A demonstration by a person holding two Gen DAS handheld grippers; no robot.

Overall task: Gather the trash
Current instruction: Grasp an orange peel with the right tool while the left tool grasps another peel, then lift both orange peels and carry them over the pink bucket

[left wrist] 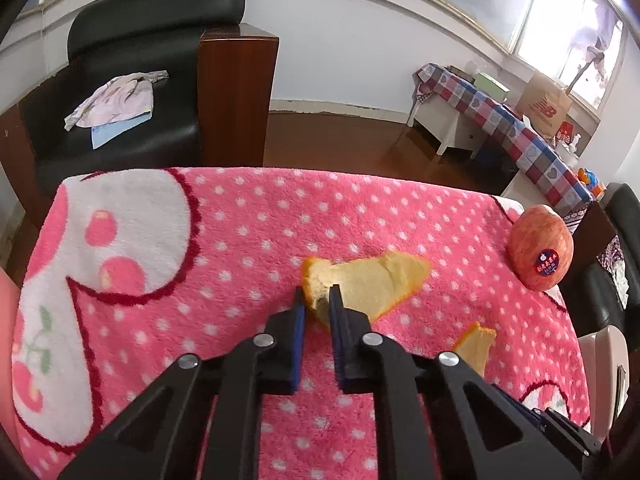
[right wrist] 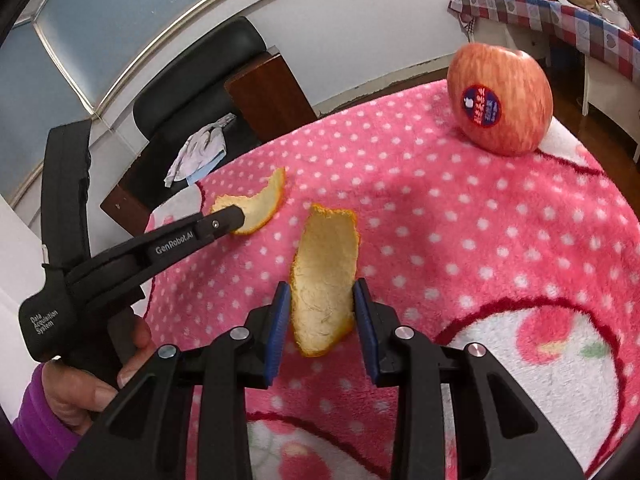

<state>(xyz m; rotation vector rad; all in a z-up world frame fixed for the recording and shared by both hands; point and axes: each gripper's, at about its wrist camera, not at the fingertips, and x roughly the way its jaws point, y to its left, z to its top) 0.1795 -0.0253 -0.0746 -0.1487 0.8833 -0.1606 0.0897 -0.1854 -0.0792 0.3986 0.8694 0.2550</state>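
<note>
While both my grippers sit low over the pink dotted blanket (left wrist: pixel 248 216), the scene reads so:

left gripper (left wrist: pixel 318 294): my jaws are pinched together on the near end of a peel; its tip sticks up between the blue pads.
left peel (left wrist: pixel 372 280): curved orange peel, pale side up, lying on the blanket at about mid-table; in the right wrist view it is the farther piece (right wrist: pixel 256 208), with my left fingertips on its near-left end.
right gripper (right wrist: pixel 322 300): my jaws are partly closed around the second peel; both pads are at its edges and look to be touching, a firm squeeze I cannot confirm.
right peel (right wrist: pixel 324 280): long strip, pale inside facing up, pointing away from me, lower half between my pads; a corner of it shows in the left wrist view (left wrist: pixel 476 344).
apple (right wrist: pixel 500 100): whole, red-striped, round sticker facing me, standing on the blanket's far right corner, well apart from both peels.
hand (right wrist: pixel 80 392): purple sleeve, wrapped on the left gripper's handle.
armchair (left wrist: pixel 132 80): black, beyond the table, crumpled cloth (left wrist: pixel 116 100) on the seat.
</note>
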